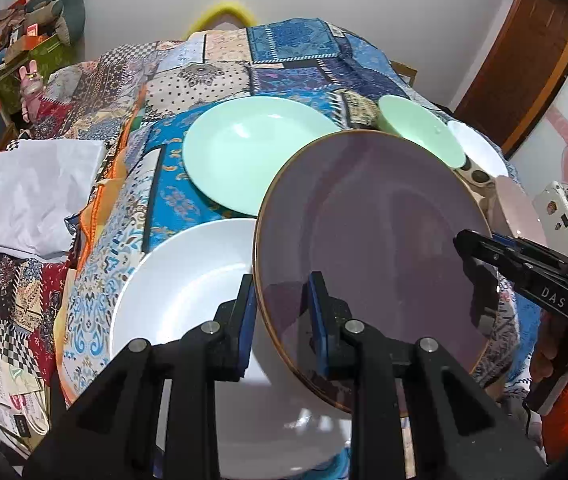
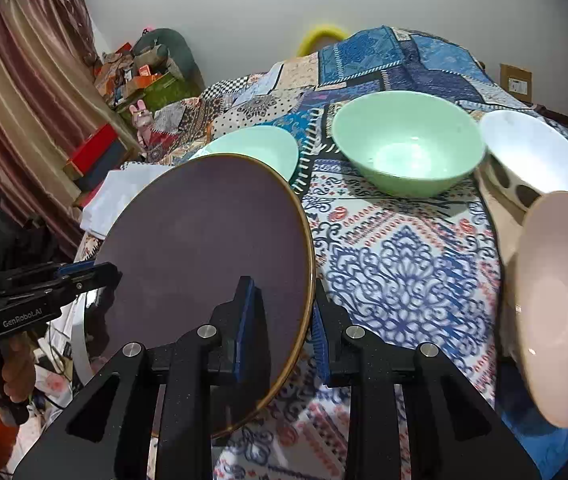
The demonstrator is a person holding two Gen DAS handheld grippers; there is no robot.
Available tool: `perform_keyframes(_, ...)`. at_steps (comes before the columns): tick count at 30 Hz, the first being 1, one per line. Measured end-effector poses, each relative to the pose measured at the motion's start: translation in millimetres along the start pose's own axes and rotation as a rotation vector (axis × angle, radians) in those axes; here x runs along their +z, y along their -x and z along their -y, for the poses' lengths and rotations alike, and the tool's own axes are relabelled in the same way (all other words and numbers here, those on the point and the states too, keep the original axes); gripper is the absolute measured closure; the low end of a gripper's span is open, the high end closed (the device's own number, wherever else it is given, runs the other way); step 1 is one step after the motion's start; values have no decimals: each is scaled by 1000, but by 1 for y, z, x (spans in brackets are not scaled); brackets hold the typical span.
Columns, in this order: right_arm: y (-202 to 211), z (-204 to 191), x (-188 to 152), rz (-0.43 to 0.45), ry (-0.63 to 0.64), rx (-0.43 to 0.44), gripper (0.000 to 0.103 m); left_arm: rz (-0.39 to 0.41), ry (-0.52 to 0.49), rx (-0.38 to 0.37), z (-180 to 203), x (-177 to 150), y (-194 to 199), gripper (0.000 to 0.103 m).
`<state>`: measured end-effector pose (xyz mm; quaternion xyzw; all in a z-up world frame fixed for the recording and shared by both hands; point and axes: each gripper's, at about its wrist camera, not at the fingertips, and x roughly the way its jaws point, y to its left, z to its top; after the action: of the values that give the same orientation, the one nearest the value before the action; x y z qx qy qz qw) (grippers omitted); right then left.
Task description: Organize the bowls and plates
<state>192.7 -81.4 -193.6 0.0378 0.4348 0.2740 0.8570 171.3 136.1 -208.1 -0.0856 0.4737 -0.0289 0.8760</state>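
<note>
While both grippers hold the purple plate [image 1: 371, 240], lettering reads "DAS".

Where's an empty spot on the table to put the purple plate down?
The purple plate could go on the bare cloth in front of the green bowl, left of the pink bowl. It is crowded at the right, where the white bowl sits close by.

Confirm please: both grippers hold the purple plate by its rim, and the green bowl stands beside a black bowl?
Not quite. The bowl beside the green bowl is white, as the right wrist view shows. The left gripper and right gripper do hold the purple plate by its rim.
</note>
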Motion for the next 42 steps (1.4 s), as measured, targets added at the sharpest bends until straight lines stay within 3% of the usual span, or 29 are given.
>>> perform_keyframes(17,42,26,-21,55,-41,-30,79,-20,-51,-24,55,-12,6,78)
perform_keyframes(30,47,57,-42,34,-91,-58,79,-100,-86,-35,90,-20,-24,78)
perform_keyframes(42,34,73,-48,-1,-110,-82,79,-168,-84,-27,99,-19,-55,78)
